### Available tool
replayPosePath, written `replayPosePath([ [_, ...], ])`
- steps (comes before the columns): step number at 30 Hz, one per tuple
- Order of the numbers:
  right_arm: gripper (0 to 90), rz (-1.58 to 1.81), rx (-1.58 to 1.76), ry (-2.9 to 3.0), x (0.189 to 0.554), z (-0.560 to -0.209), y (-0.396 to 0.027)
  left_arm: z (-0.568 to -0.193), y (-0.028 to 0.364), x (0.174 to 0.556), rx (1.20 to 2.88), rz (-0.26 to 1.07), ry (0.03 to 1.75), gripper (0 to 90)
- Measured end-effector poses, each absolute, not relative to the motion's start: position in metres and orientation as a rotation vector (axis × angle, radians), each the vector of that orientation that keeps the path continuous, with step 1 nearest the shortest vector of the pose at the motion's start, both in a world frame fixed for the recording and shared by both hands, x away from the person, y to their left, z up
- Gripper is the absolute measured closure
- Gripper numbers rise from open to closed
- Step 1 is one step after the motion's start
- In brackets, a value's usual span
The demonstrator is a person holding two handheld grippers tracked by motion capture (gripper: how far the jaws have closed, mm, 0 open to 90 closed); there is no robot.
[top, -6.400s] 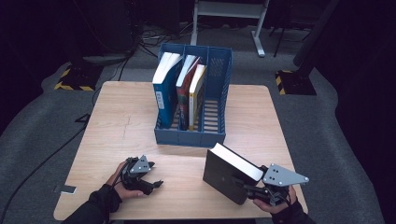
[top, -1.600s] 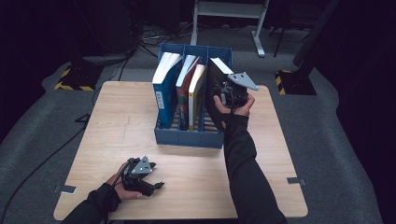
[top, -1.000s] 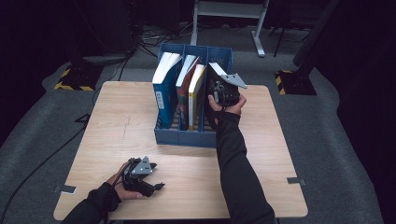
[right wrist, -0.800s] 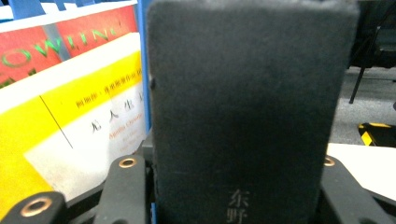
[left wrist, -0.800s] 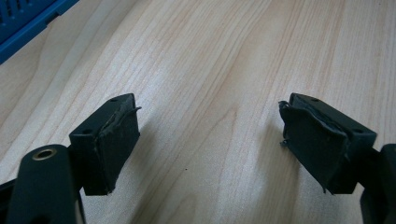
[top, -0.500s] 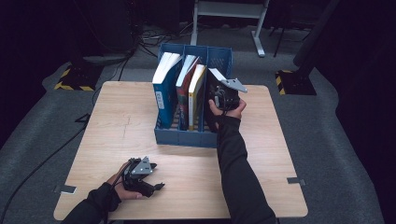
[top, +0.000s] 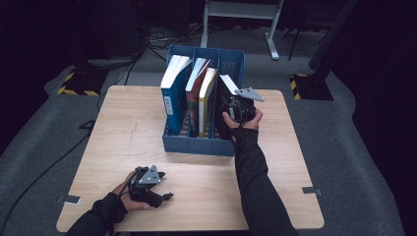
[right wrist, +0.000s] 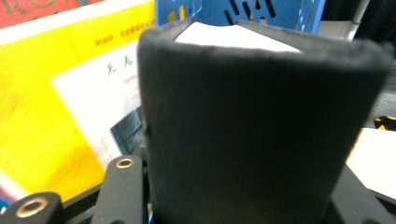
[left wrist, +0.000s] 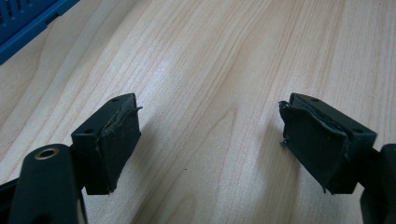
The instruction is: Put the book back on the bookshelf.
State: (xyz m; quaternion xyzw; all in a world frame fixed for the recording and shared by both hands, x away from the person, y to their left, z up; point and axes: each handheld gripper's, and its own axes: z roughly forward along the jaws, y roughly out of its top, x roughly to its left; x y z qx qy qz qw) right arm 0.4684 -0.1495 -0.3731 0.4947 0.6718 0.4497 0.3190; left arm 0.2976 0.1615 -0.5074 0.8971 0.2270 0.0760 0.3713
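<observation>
Book (right wrist: 252,126), black and stiff, stands clenched between your right fingers (right wrist: 123,186) inside the blue rack (top: 199,143); it looks weighty, so grip its spine. Left fingers (left wrist: 109,140) rest released on the counter (top: 123,128).

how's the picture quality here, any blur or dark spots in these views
High view: room around the table is nearly black, tabletop evenly lit. Right gripper view: the black book sits so close that it is soft and blurred, the yellow book behind also hazy. Left gripper view: sharp wood grain, a pale sheen upper left, soft shadows beside the left gripper jaws.
</observation>
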Motion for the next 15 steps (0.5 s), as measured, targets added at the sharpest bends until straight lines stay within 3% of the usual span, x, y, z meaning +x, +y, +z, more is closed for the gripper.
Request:
replayPosePath([
  [15, 48.5, 1.121, 1.187, 1.862, 0.440, -0.385, -0.151, -0.507, 0.161, 0.298, 2.300, 0.195, 0.582, 19.0],
])
